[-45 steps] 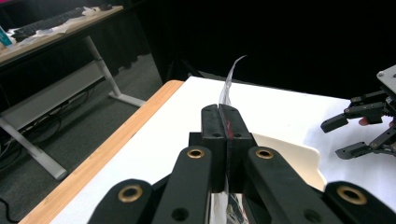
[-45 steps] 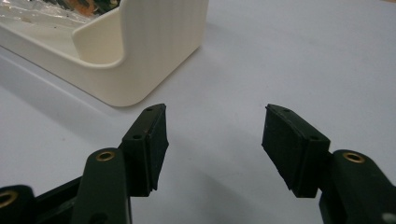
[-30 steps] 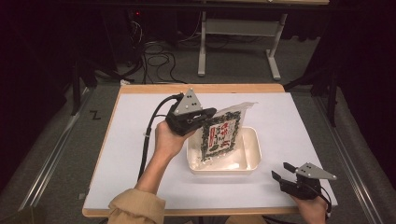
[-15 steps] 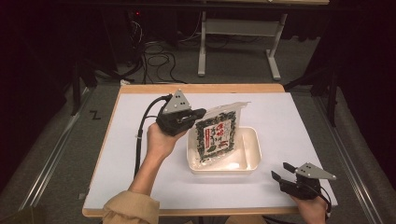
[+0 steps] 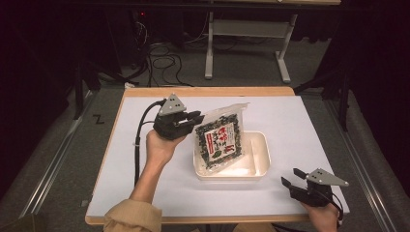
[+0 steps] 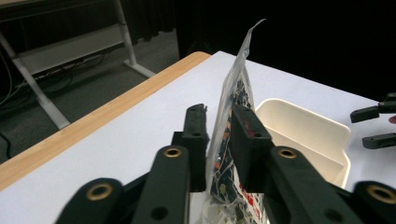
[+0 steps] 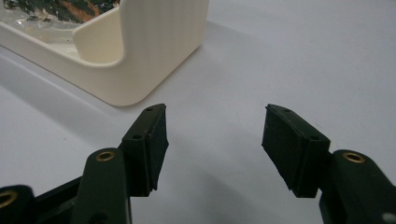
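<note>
Standing upright in the tray, the clear seaweed packet sits between the left gripper's just-loosened jaws.

Three cameras — one fixed overhead, one riding on each gripper.

The high view looks forward and down from above the person's side, far enough to take in the whole white table, the floor and desk legs beyond. The left gripper view sits low and close behind the left gripper, facing along its jaws across the table toward the cream tray and the far wooden edge. The right gripper view hovers just above the tabletop behind the right gripper, facing the tray's near corner — the tray and the seaweed packet appear in all three views.
</note>
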`<action>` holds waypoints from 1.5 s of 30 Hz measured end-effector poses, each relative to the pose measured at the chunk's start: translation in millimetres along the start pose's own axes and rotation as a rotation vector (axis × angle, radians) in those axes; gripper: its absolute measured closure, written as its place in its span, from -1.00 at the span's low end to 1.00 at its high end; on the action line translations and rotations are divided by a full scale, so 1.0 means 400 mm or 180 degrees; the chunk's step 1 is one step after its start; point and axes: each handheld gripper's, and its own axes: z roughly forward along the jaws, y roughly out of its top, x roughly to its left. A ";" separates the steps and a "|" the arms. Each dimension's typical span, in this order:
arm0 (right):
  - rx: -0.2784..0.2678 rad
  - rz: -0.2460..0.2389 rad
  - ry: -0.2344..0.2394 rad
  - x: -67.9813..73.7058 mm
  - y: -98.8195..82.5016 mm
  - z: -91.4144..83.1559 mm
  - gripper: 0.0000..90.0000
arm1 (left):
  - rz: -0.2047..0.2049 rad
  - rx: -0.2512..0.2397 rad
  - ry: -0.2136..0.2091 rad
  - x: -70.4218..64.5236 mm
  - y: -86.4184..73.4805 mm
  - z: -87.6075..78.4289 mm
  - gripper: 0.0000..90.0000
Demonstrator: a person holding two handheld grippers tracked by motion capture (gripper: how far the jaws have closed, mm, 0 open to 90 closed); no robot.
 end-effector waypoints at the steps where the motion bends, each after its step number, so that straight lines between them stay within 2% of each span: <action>1: 0.0000 0.0000 0.0000 0.000 0.000 0.000 -0.09 | 0.0000 0.0000 0.0000 0.000 0.000 0.000 0.63; 8: -0.0006 0.0009 0.0006 0.000 0.000 0.001 -0.09 | -0.0157 -0.0012 0.0198 0.008 -0.003 -0.010 0.17; 15: -0.0017 0.0011 0.0009 -0.001 -0.001 0.001 -0.09 | -0.0212 -0.0043 0.0328 0.010 -0.003 -0.031 -0.04; 24: -0.0014 0.0017 0.0007 -0.003 -0.001 0.001 -0.09 | -0.0250 -0.0153 0.0374 0.006 0.002 -0.070 -0.17; 30: -0.0014 0.0029 0.0003 -0.003 -0.001 -0.001 -0.09 | -0.0290 -0.0217 0.0316 0.002 0.000 -0.103 -0.25; 33: -0.0024 0.0029 0.0002 -0.002 -0.001 0.000 -0.09 | -0.0345 -0.0332 0.0302 -0.003 -0.004 -0.131 -0.25; 36: -0.0009 0.0027 0.0008 -0.003 -0.001 0.000 -0.09 | -0.0358 -0.0380 0.0303 -0.006 -0.007 -0.152 -0.26; 45: 0.0005 0.0049 0.0005 0.000 -0.001 0.002 -0.09 | -0.0458 -0.0425 0.0321 -0.012 -0.028 -0.197 -0.34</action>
